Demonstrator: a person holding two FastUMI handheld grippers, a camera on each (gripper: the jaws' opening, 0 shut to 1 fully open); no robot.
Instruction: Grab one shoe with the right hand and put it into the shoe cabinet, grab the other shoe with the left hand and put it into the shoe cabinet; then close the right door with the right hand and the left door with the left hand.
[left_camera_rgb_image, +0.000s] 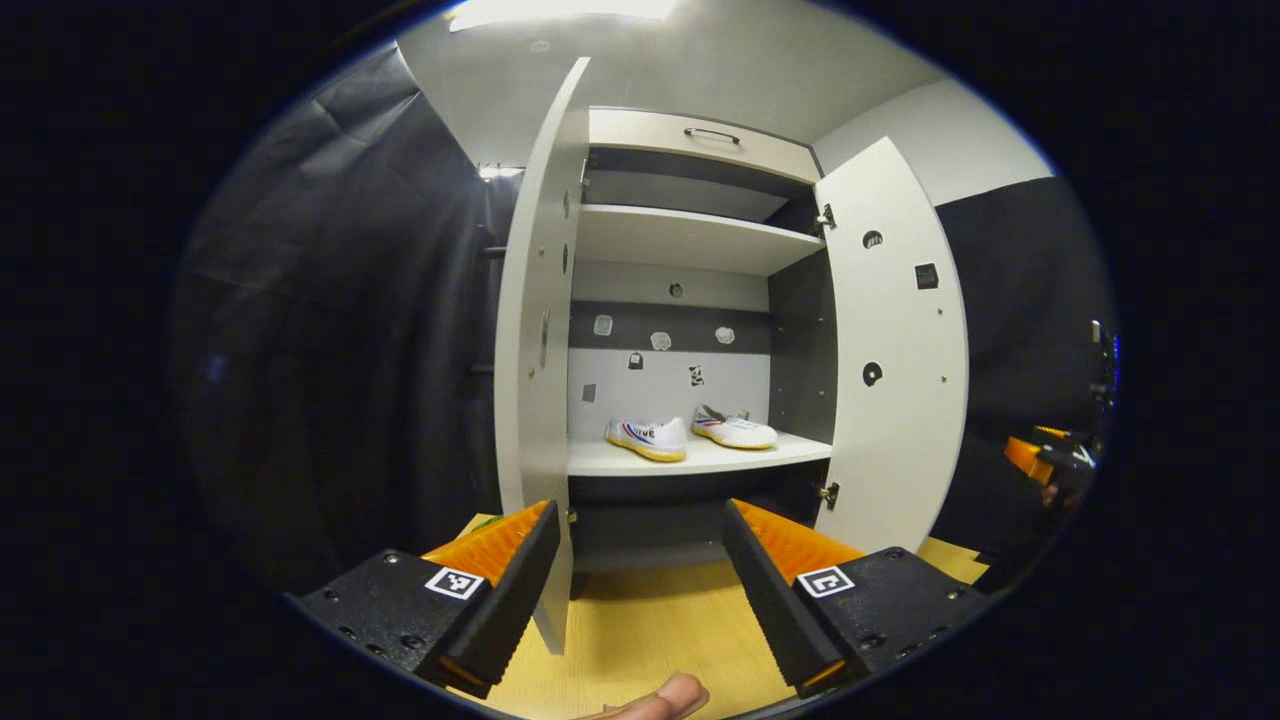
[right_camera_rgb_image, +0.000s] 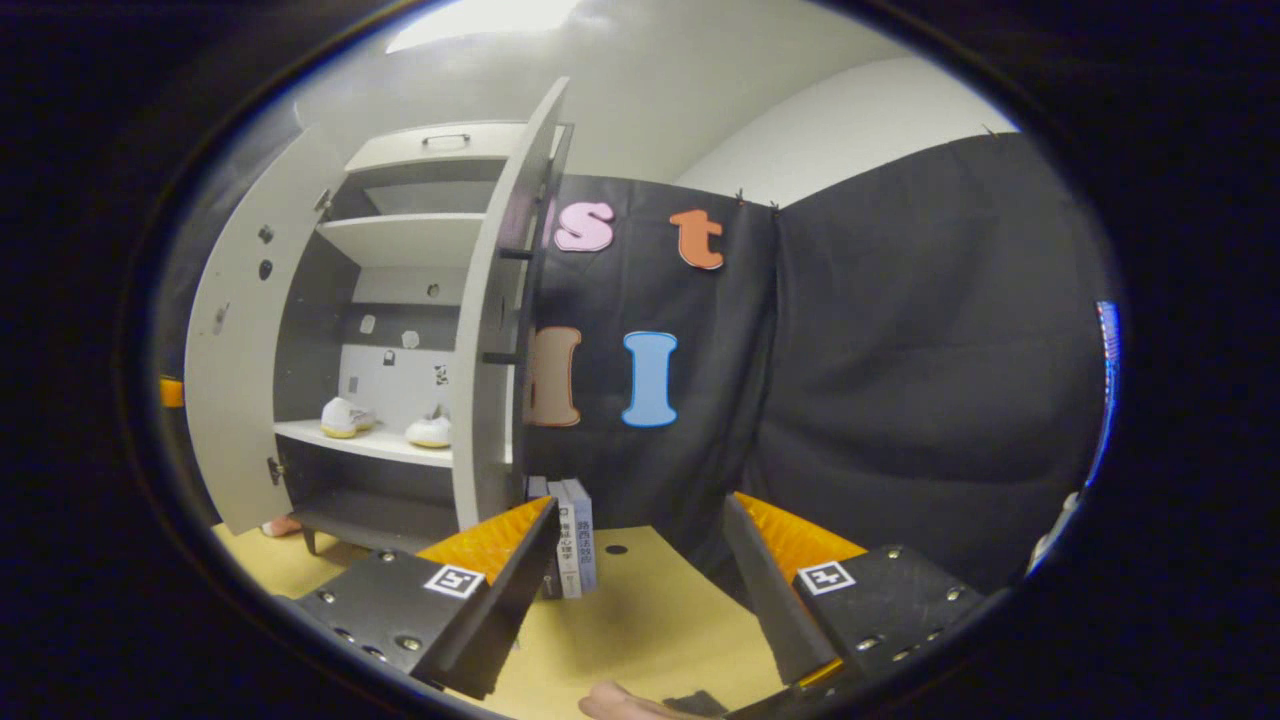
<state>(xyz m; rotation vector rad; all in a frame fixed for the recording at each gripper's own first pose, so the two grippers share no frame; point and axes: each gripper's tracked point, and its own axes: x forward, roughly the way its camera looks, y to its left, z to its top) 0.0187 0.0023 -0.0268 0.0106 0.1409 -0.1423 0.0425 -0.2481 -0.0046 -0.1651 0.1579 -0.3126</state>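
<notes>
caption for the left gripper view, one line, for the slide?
Open left gripper faces the shoe cabinet, both doors open, two white shoes side by side on its lower shelf.

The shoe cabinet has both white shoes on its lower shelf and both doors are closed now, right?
Not quite. Both white shoes sit on the lower shelf of the shoe cabinet, but the left door and right door stand open, as the left gripper view shows.

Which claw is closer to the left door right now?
Left. The left claw sits just before the left door, whose bottom edge hangs by one of its fingers. The right claw is off beyond the right door, facing the cloth wall.
</notes>
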